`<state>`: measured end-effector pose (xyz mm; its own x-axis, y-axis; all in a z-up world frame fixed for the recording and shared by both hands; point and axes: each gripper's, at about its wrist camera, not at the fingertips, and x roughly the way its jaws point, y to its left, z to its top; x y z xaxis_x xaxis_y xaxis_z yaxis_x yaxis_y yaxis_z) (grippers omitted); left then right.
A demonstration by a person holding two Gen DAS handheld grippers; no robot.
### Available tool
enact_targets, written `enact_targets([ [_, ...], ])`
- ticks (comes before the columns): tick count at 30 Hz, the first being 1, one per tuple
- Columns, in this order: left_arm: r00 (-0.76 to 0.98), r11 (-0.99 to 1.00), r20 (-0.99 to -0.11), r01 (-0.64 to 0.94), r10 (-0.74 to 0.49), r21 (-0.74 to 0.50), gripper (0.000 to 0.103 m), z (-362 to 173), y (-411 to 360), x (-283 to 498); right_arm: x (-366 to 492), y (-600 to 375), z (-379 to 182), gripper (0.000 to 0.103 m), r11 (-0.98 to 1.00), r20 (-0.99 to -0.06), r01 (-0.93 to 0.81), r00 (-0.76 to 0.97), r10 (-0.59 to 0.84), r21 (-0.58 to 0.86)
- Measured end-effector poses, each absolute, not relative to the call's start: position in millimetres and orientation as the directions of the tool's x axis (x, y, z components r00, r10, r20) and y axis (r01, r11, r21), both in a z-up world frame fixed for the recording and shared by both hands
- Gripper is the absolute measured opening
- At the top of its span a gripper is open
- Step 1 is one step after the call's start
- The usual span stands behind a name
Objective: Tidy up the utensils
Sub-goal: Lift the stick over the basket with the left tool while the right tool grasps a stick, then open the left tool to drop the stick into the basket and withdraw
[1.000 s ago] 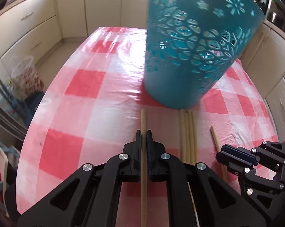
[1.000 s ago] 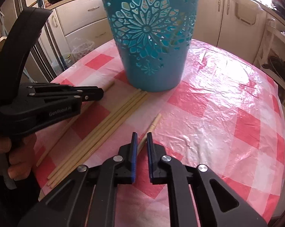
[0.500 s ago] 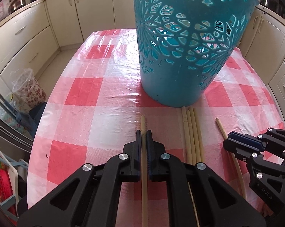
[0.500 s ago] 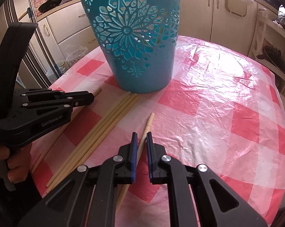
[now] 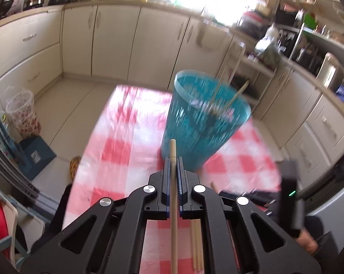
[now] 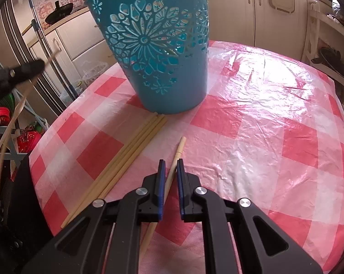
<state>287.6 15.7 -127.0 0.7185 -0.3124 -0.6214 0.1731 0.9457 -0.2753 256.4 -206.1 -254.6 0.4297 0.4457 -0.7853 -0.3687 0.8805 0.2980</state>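
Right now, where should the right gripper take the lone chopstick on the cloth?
Grip mid-shaft, from above, jaws across it. The lone chopstick lies flat and apart from the bundle of chopsticks, already lined up between the right gripper fingers, which look just clear of it.

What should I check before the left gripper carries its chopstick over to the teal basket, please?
1. Left gripper jaws shut on the held chopstick: ok.
2. Teal basket upright on the table: ok.
3. Room in the basket: ok, only a couple of sticks lean inside.
4. Held chopstick's tip above the basket rim: cannot tell, the left view is blurred.
5. Right gripper out of the way: ok, low over the table, jaws either side of a lone chopstick without pressing on it.
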Motion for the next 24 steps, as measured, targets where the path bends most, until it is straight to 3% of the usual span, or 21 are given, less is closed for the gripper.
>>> enact_targets([
  [6,0.812,0.924,-0.463,0.231,-0.356,-0.305,0.005,-49,8,300,256,-209,-254,0.011,0.879,-0.782,-0.366,0.429,0.452,0.307],
  [14,0.923,0.940,-0.254,0.223,-0.288,-0.257,0.005,7,-26,359,256,-212,-254,0.011,0.875,-0.777,-0.362,0.426,0.463,0.323],
  [24,0.945,0.953,-0.261,0.120,-0.195,-0.278,0.005,-34,-48,421,255,-211,-254,0.015,0.869,-0.774,-0.368,0.421,0.474,0.332],
])
